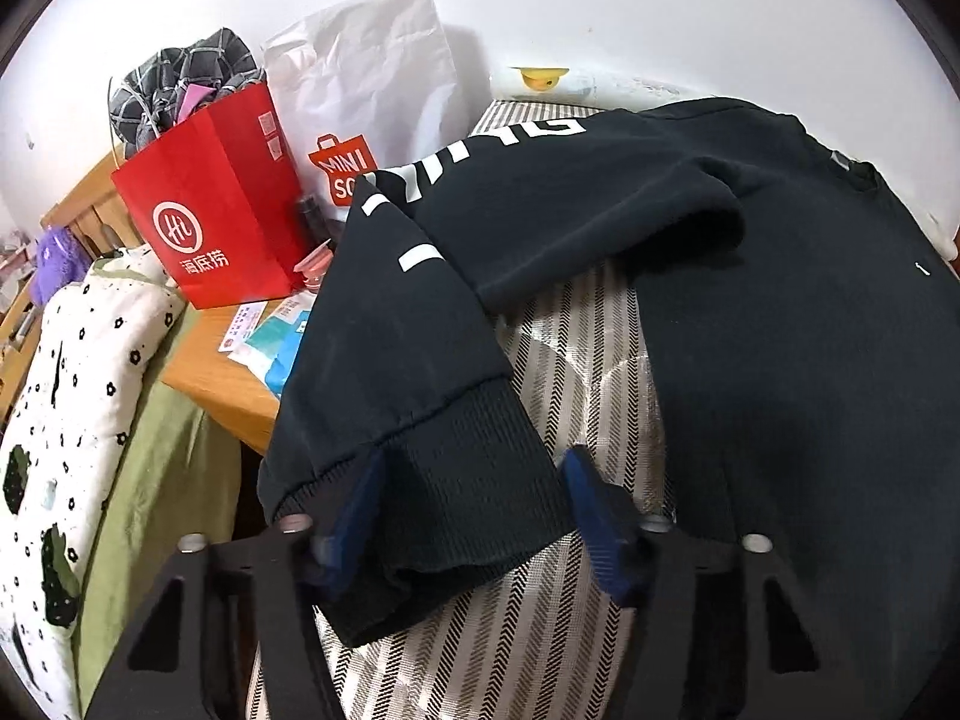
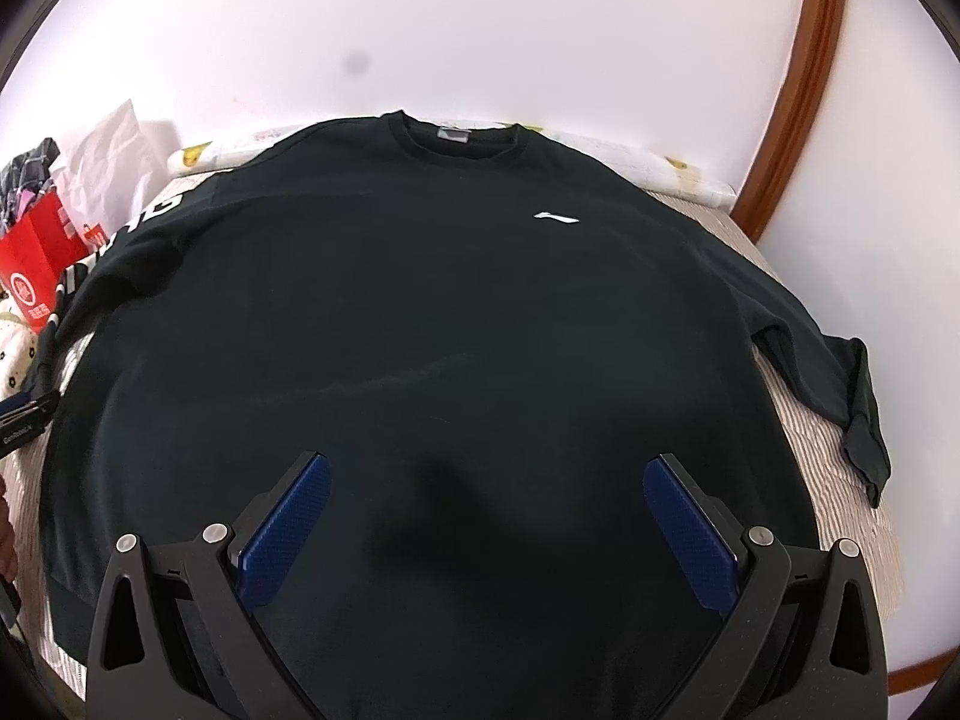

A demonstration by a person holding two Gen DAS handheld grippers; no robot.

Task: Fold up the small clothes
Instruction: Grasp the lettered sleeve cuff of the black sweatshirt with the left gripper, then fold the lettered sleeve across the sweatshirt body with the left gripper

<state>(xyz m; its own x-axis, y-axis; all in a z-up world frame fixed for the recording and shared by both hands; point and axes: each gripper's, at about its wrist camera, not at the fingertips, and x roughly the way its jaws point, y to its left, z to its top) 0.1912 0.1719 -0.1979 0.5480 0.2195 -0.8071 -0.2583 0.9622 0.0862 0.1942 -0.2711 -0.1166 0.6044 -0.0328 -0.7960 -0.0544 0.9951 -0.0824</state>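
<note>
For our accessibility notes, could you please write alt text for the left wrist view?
The left gripper straddles the ribbed cuff of a black sweatshirt spread on a striped bed cover. A red paper bag and a white shopping bag stand on a wooden table behind.

Both wrist views look steeply down, close, sharing the sweatshirt [image 2: 420, 330]

Both views are bright and evenly lit, the white wall [image 2: 480, 30] nearly washed out; fisheye bending curves the edges into dark corners, a soft shadow falls on the black sweatshirt [image 2: 420, 330], whose folds barely show
</note>
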